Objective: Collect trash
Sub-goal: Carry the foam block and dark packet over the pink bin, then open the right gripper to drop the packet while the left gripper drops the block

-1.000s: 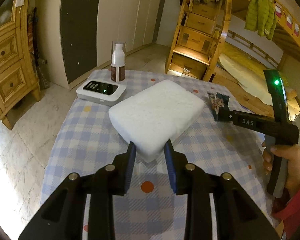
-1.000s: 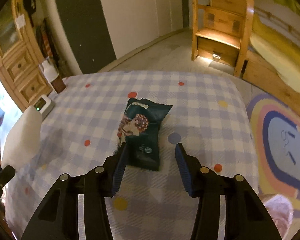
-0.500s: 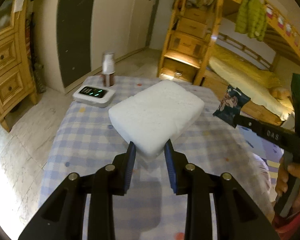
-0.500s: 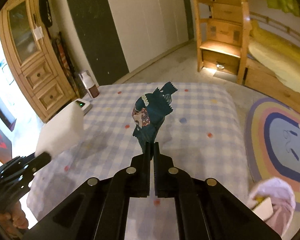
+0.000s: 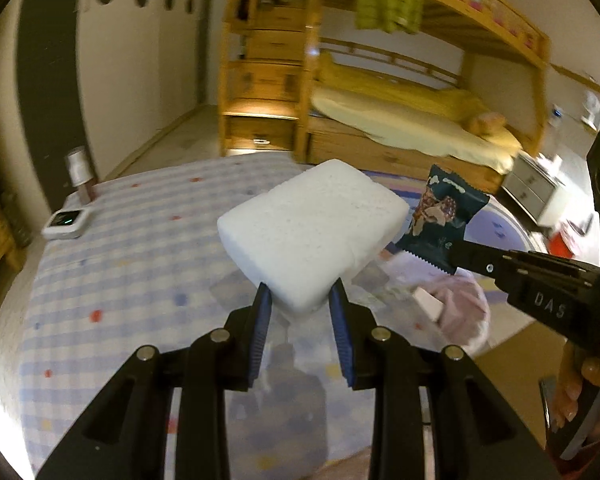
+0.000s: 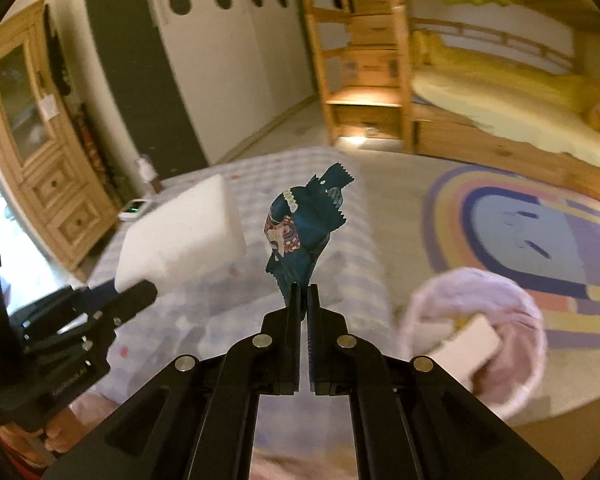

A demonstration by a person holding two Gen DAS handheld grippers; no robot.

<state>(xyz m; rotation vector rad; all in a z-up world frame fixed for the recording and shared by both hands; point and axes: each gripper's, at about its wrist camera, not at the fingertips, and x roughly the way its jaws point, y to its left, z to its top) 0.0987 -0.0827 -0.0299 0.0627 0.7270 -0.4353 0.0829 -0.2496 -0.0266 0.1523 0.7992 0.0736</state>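
a: what's the left gripper point(image 5: 300, 306) doing?

b: it's squeezing one corner of the white foam block point(image 5: 312, 232) between its blue pads; the block is sticking out ahead of it, lifted off the checked tablecloth point(image 5: 140, 264) below.

a: and the right gripper point(image 6: 304, 294)?

b: its jaws are pinched together on the bottom edge of the dark snack wrapper point(image 6: 302, 232), which is standing up straight ahead of the fingertips, also in the air.

a: so which step is this?

b: i'd say both pieces are being carried to the bin. the pink trash basket point(image 6: 520, 304) is sitting on the floor ahead and to the right of the right gripper, with a pale piece already lying in it.

a: next move?

b: probably bringing each load above the basket's mouth before letting go. the wrapper is light and may flutter, so releasing low looks safer. beyond the left gripper, a bottle point(image 5: 80, 174) and a small white device point(image 5: 66, 223) are resting at the table's far left.
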